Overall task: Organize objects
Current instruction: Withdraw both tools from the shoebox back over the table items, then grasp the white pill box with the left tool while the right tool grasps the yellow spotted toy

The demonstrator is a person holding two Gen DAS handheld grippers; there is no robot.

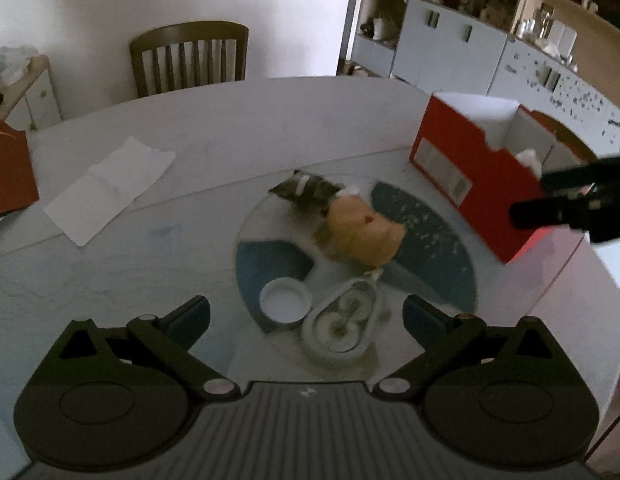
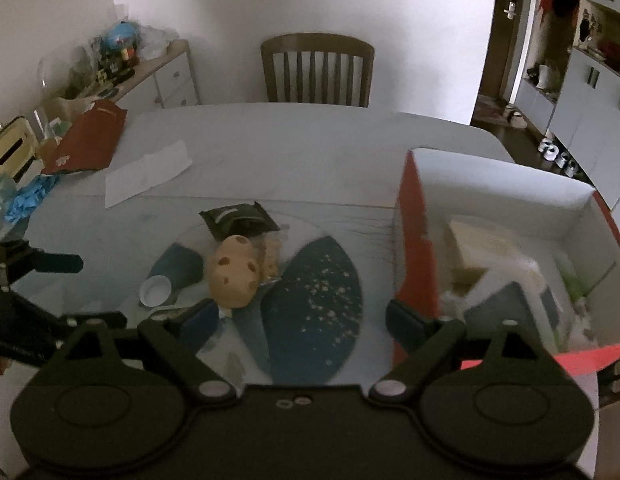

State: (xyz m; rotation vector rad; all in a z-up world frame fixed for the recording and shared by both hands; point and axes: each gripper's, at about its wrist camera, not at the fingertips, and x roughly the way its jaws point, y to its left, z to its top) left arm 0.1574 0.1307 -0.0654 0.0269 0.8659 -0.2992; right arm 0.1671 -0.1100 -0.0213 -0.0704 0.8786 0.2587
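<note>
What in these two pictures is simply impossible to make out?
- What lies in the red box: blurred in the right wrist view; in the left wrist view its wall hides it.
- Print on the dark packet: too small and soft in both views.
- The clear teardrop case: blurred in the left view, and hidden behind the right claw in the right view.
- Shelf items at the back: too small.

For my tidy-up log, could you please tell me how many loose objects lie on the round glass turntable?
4: a dark packet at the far side, a tan spotted toy mid-disc, a white cap and a pear-shaped tape dispenser nearest. Some may be hidden.
</note>
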